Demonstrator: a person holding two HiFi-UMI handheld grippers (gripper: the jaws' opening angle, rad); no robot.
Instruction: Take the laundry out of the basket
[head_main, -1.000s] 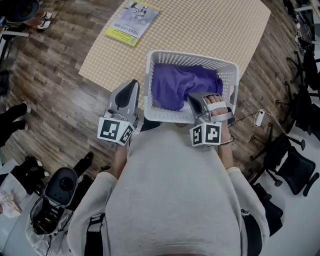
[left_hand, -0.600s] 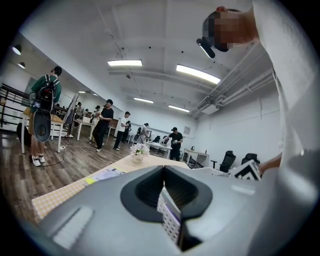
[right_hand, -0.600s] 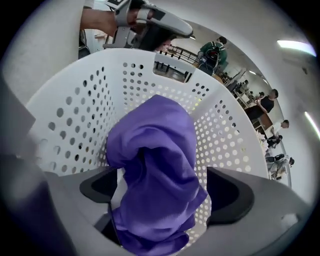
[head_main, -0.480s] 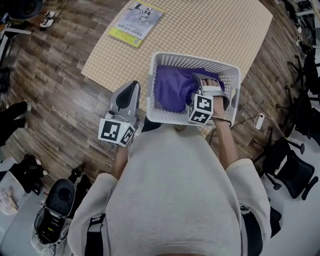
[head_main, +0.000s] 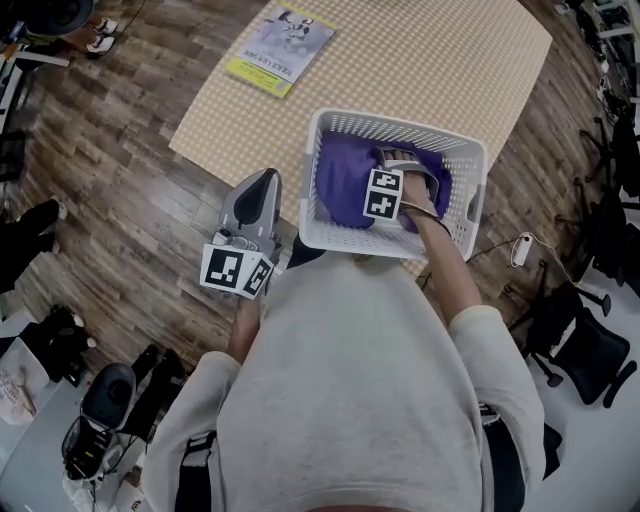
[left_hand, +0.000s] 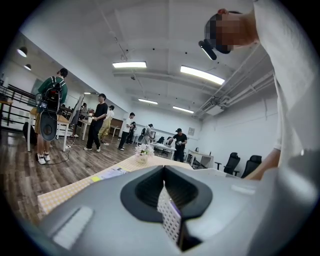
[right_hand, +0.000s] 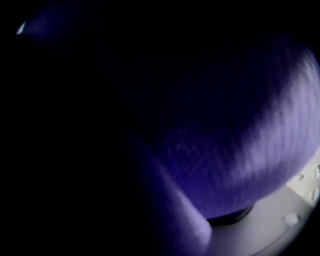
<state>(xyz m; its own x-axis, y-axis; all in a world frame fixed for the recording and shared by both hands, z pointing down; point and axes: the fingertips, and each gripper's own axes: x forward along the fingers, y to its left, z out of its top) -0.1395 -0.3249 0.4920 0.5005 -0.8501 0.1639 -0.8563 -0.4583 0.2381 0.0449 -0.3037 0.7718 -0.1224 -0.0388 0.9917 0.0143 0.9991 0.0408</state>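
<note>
— Tongs first: how do the two stand?
— Shut and empty, the left tongs (head_main: 267, 177) sit beside one white lattice plastic basket (head_main: 398, 127). Jaws just opened wide, the right tongs (head_main: 401, 165) are sunk in one crumpled purple cloth (head_main: 340, 180) inside it.

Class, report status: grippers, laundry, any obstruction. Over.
Left gripper shut, outside white plastic basket. Right gripper just opened, purple cloth between its fingers. No obstruction seen.

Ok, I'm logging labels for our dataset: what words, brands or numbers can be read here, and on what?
Booklet on the checked mat: cover print too small to read.
Marker cubes: black-and-white square patterns, no words.
White laundry basket, purple laundry: no text seen.
</note>
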